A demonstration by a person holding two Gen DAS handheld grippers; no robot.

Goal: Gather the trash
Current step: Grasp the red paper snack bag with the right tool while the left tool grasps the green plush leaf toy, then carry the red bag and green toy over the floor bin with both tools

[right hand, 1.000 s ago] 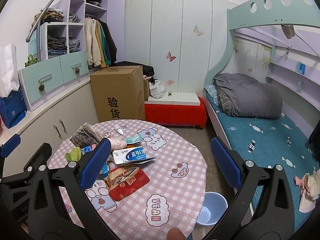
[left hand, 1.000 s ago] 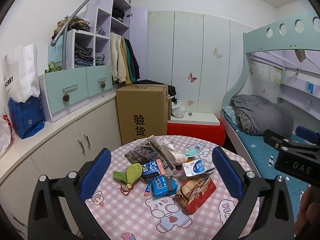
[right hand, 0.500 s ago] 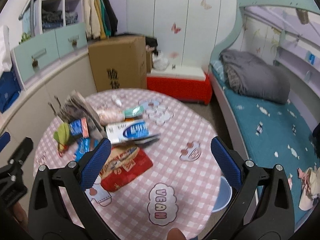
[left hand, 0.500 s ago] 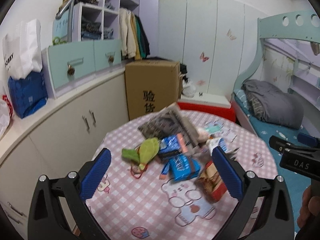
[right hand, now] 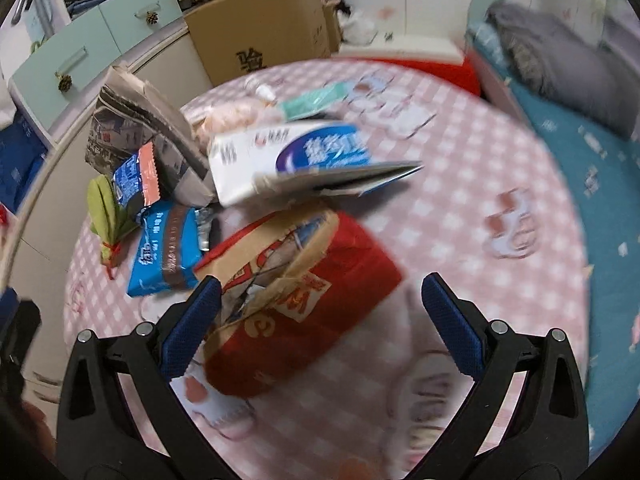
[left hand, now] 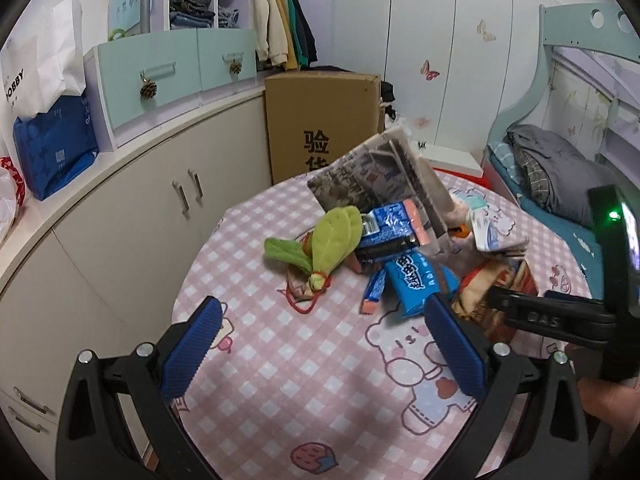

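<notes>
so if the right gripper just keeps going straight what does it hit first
Most likely the torn red snack bag, lying between the open fingers of the right gripper. The view is blurred, so depth is uncertain.

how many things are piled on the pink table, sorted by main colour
blue: 2, blue snack wrapper, blue tissue pack
red: 1, red paper bag
green: 2, green leaf toy, teal sachet
white: 1, white pack
grey: 1, newspaper
total: 7, smaller bits unclear

Cardboard box (left hand: 322,120) behind pink checked table (left hand: 280,360); grey bedding (left hand: 556,176) right.
</notes>
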